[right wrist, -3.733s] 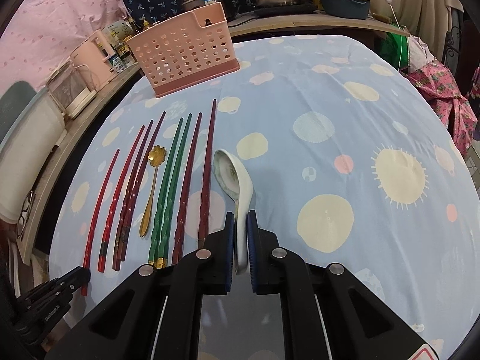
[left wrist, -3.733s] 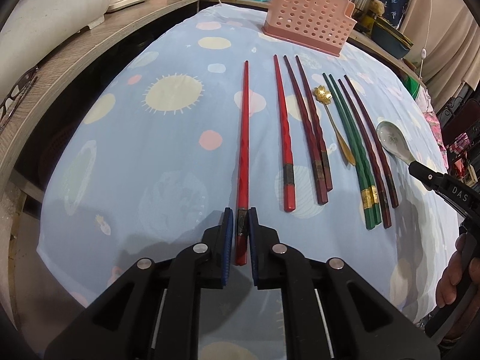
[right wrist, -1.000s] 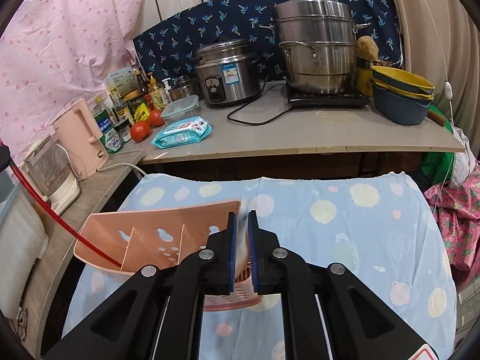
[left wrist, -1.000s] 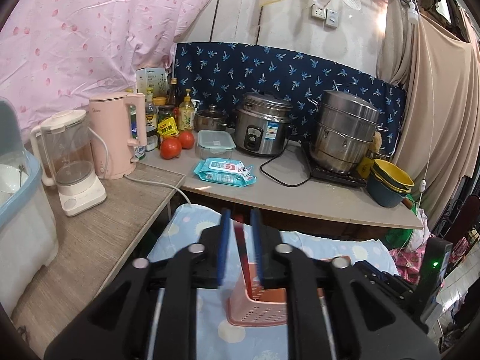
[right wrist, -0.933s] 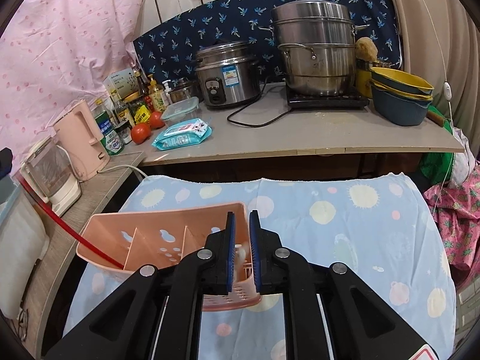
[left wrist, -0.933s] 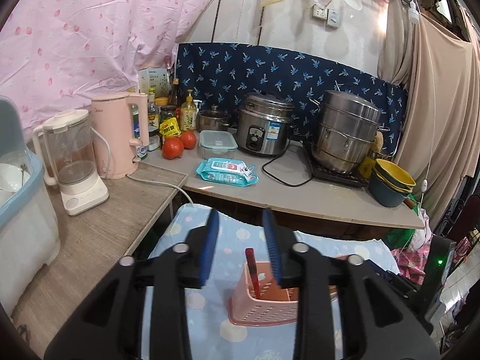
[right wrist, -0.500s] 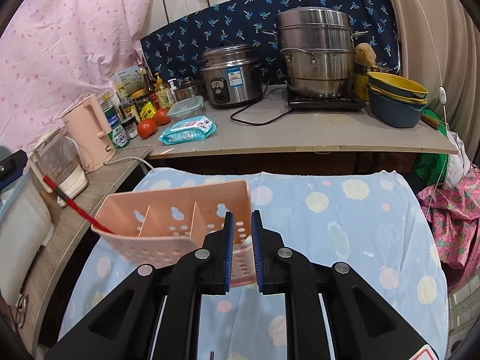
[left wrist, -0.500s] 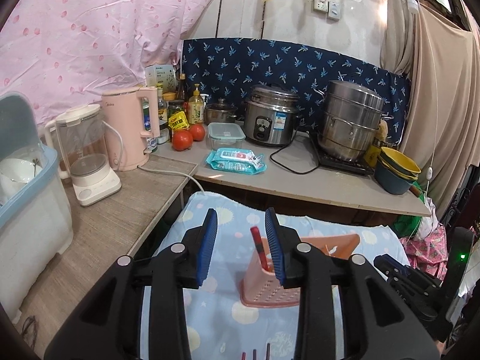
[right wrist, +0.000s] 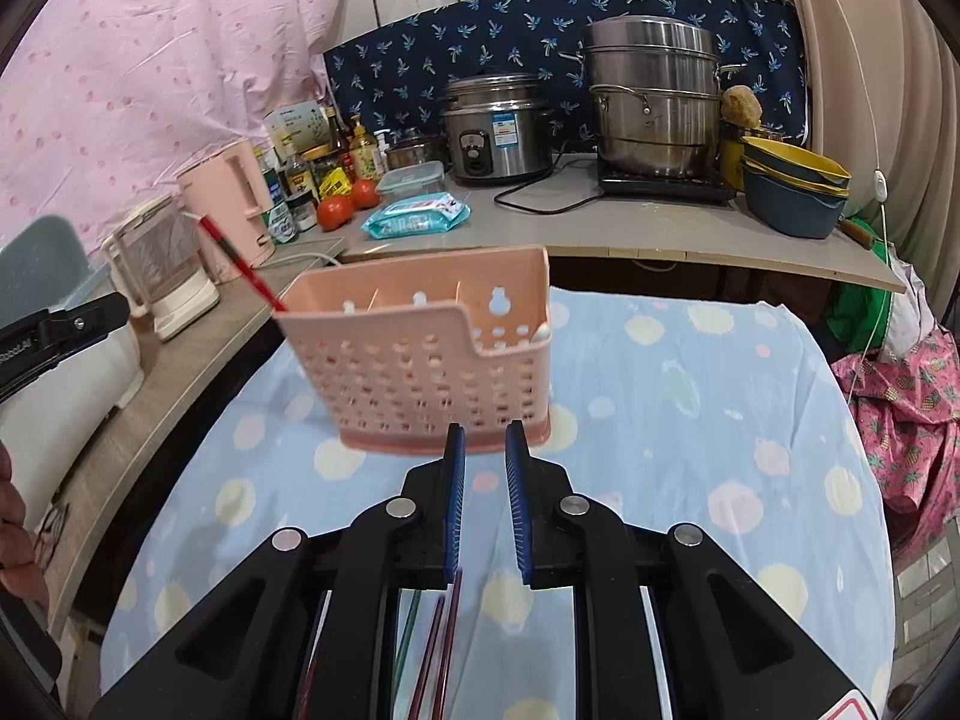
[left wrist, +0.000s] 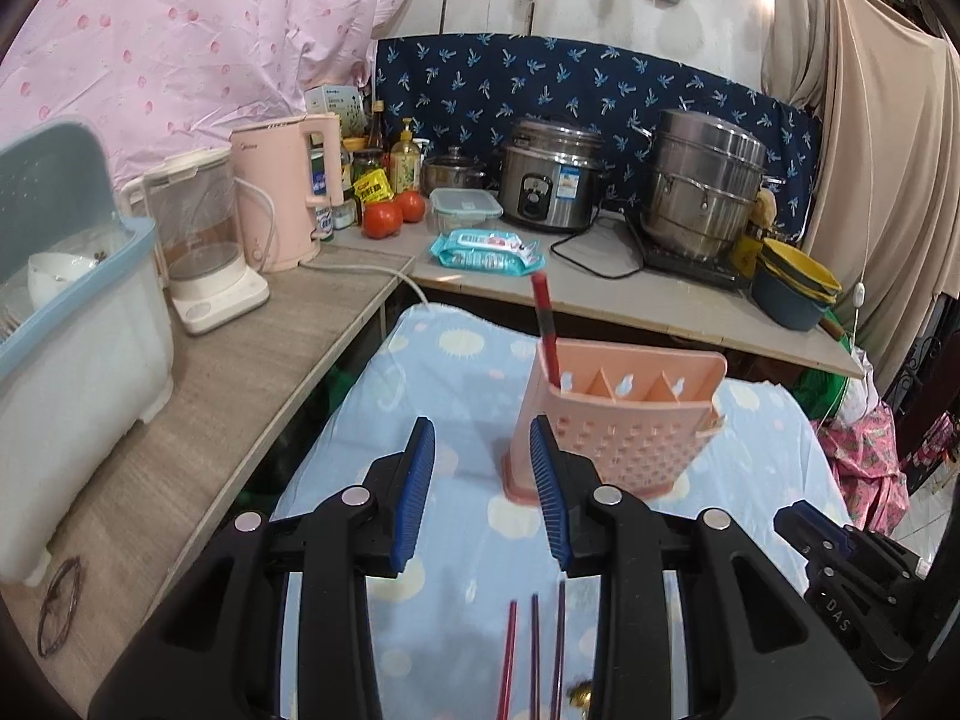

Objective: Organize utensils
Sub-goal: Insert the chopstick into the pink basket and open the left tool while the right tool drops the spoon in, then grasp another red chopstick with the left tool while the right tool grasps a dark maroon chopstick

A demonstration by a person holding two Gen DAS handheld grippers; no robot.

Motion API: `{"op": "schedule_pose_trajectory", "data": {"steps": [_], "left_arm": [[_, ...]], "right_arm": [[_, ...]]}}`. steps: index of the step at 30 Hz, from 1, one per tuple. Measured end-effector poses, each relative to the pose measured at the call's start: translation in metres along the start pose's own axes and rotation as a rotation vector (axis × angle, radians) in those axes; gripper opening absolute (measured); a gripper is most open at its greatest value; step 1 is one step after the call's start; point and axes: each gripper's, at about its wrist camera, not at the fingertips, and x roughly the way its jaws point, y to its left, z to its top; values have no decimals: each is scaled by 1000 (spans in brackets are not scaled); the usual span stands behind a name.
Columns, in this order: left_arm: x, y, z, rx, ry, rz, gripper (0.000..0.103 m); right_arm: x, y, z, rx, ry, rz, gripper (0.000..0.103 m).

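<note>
1. My left gripper (left wrist: 483, 492) stood wide open and held nothing, hovering short of the pink caddy (left wrist: 618, 420), off its left end.
2. My right gripper (right wrist: 483, 501) stood parted by a narrow gap, also empty, facing the caddy's front wall near its right end.
3. The red chopstick (left wrist: 545, 330) stood in the caddy's leftmost compartment, leaning slightly, its top well above the rim.
4. A white object, which I judged to be the ceramic spoon (right wrist: 542, 333), showed at the rim of the caddy's rightmost compartment; most of it was hidden.
5. The remaining chopsticks (left wrist: 533, 654) lay on the blue tablecloth (right wrist: 690, 420), well short of the caddy, beneath both grippers. How many remained could not be told.
6. Judgement: two deposits are complete and the step in hand is fetching the next pieces. The next move calls for lowering each gripper to a chopstick's near end, closing squarely on one stick only, and matching it to the caddy compartment of its kind.
</note>
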Motion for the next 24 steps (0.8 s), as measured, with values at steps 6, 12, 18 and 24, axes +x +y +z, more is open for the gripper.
{"op": "schedule_pose_trajectory", "data": {"steps": [6, 12, 18, 24], "left_arm": [[-11, 5, -43, 20, 53, 12, 32], [-16, 8, -86, 22, 124, 8, 32], [-22, 16, -119, 8, 176, 9, 32], [-28, 17, -148, 13, 212, 17, 32]], "right_arm": [[-24, 4, -43, -13, 27, -16, 22], [-38, 8, -89, -27, 89, -28, 22], [-48, 11, -129, -21, 143, -26, 22], [-52, 10, -158, 8, 191, -17, 22]]}}
